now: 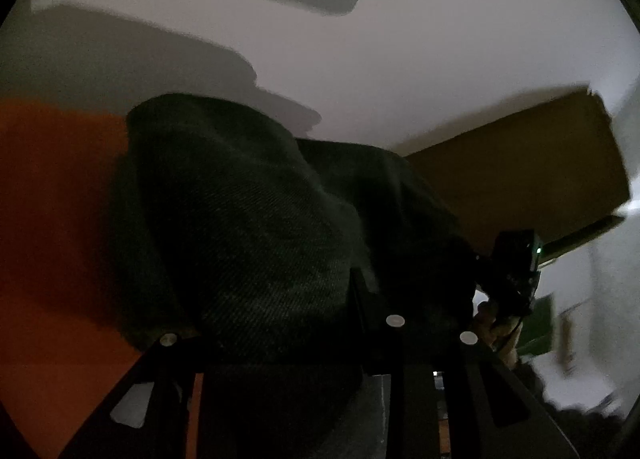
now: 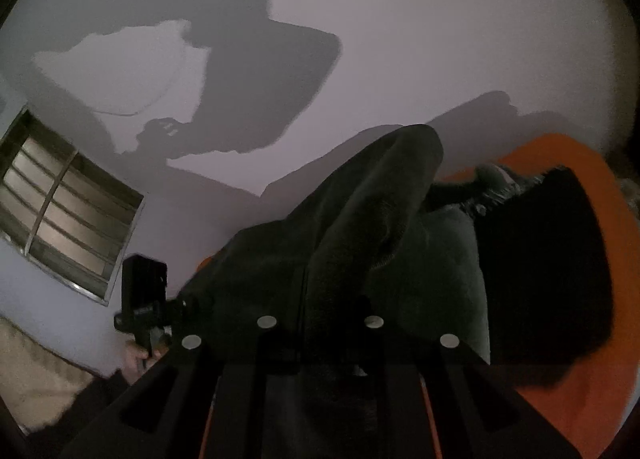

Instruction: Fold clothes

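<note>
pale wall [image 1: 400,59] fills the upper half of both views, bare except for broad shadows of the grippers and cloth, so open room lies above and ahead. orange surface [image 1: 52,199] spreads below at the left in the left view and at the right in the right view. a brown board [image 1: 520,167] slants at the right of the left view, its upper edge against the wall. a barred window [image 2: 68,227] sits low at the left of the right view.

dark garment [image 1: 248,219] hangs lifted between both tools, its folded top edge rising against the wall and its bulk hiding the fingertips. left gripper [image 1: 320,323] is clamped on a thick bunch of the garment. right gripper [image 2: 320,319] is pinched nearly together on a ridge of it. more dark cloth [image 2: 552,267] lies on the orange surface at the right. each view shows the other gripper just beside the garment's edge, with a hand [image 2: 140,355] under it.
</note>
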